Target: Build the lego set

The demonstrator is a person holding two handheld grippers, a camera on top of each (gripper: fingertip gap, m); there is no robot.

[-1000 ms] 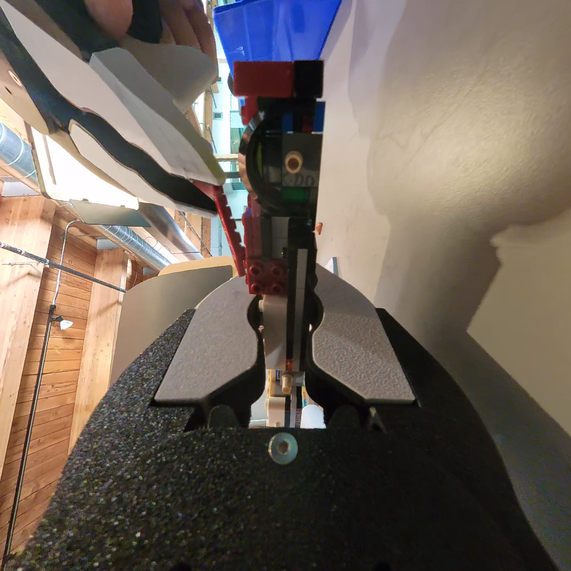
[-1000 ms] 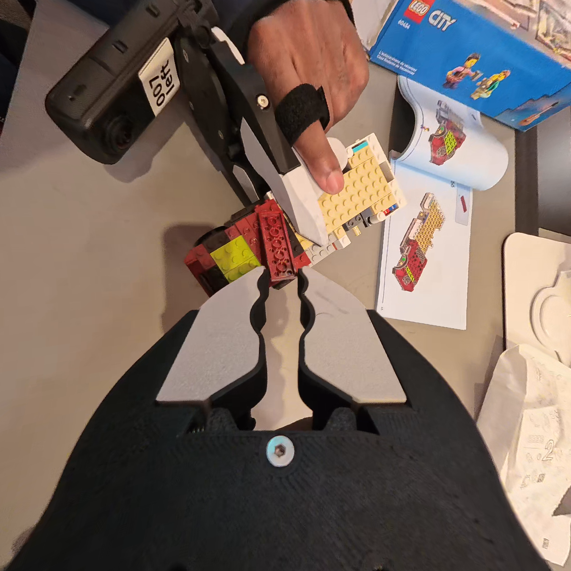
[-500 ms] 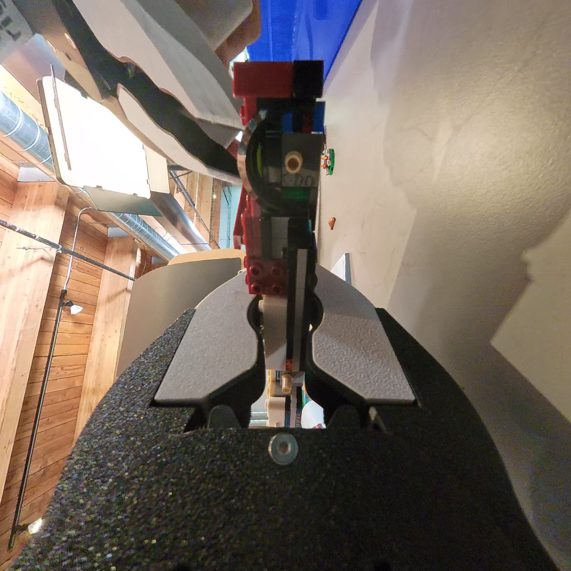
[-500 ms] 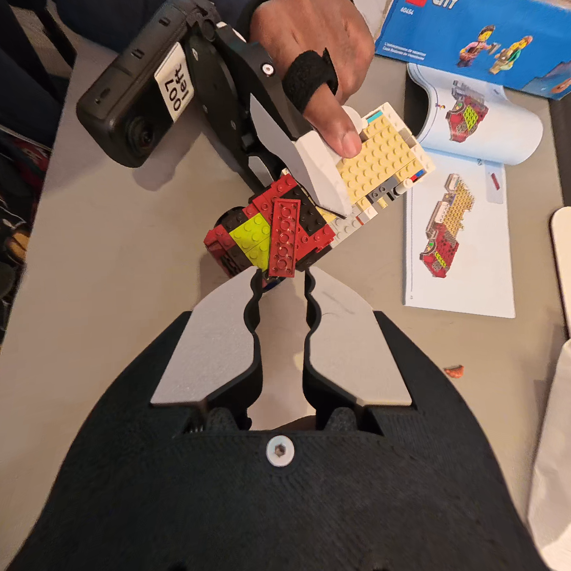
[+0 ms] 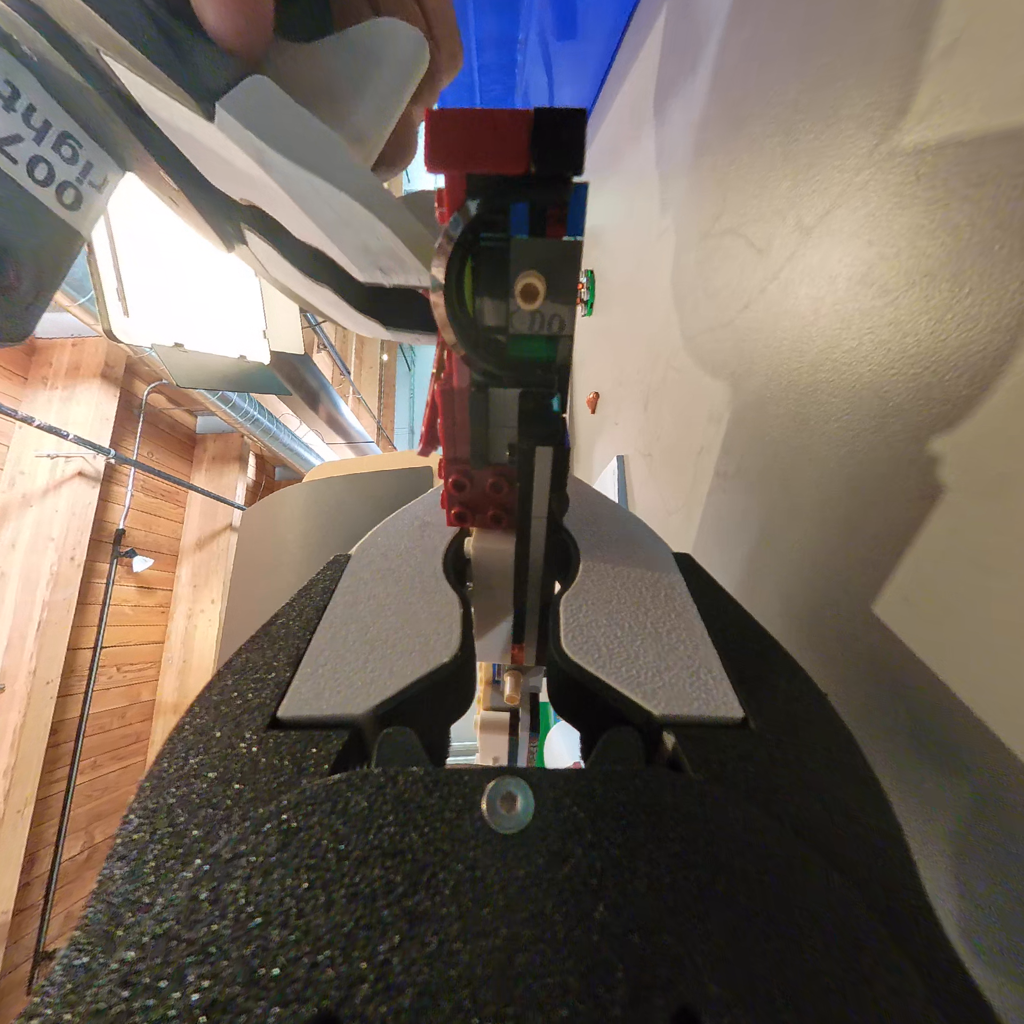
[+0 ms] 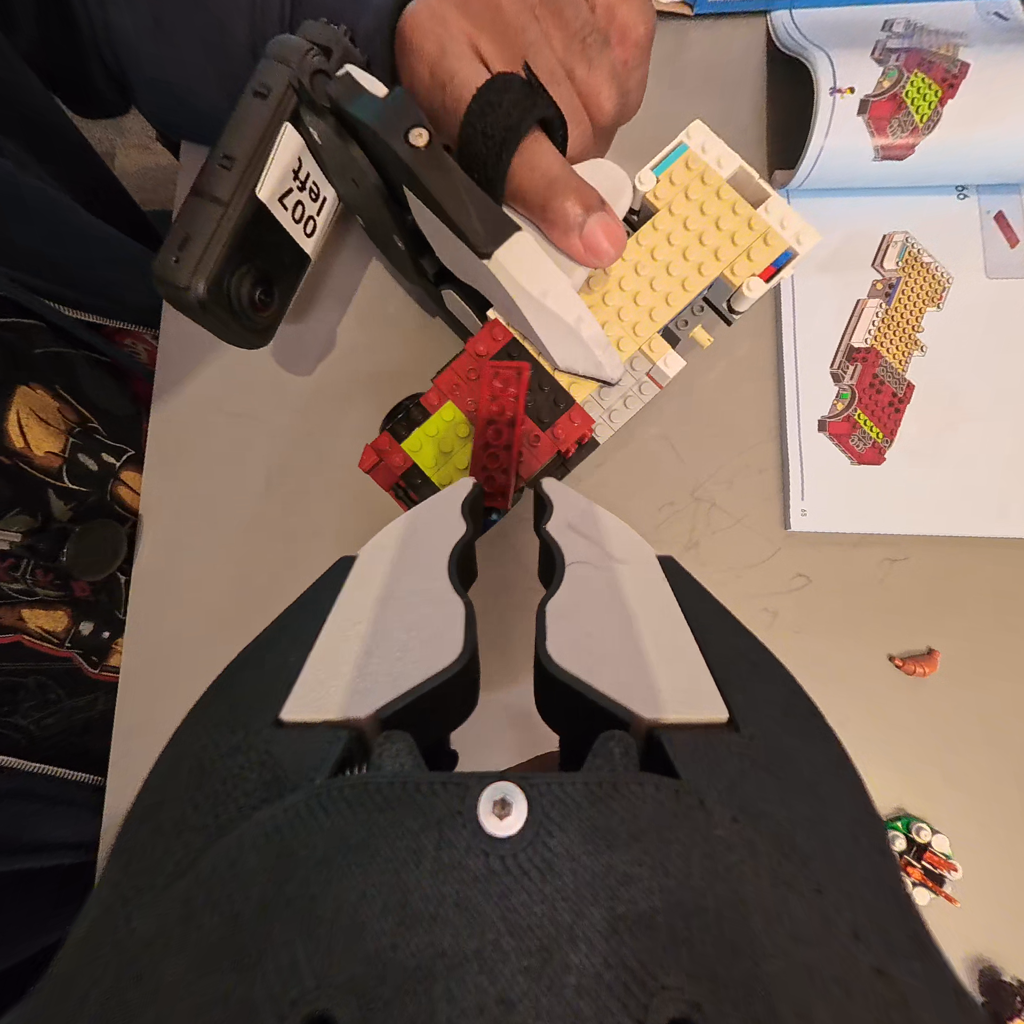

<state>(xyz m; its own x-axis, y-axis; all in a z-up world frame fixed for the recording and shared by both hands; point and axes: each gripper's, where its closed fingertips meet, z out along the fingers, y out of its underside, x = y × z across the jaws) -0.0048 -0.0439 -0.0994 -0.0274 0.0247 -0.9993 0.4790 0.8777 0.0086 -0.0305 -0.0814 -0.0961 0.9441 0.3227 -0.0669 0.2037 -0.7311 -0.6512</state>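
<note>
At left of the right wrist view, a dark printed garment (image 6: 61, 443) is seen past the table (image 6: 233, 498) edge. Upper left: the left gripper (image 6: 582, 354), held by a hand (image 6: 532, 94), is clamped on the brick vehicle model (image 6: 637, 310) — one white finger (image 6: 554, 310) lies across the tan studded deck. At centre, a dark red plate (image 6: 501, 432) lies skewed on the model's red, black and lime front. The right gripper (image 6: 501, 487) sits at that plate's near end, jaws partly open; the plate end is beside the left-hand pad, with a gap on the right, so the plate is not pinched. At right, an open instruction booklet (image 6: 909, 332) lies on the table; lower right, a small brown piece (image 6: 917, 662) and a loose green-and-white brick cluster (image 6: 920, 853).

In the left wrist view the model (image 5: 515, 332) is gripped edge-on between both pads — upper left, the right gripper's fingers (image 5: 332, 233) reach to it.
</note>
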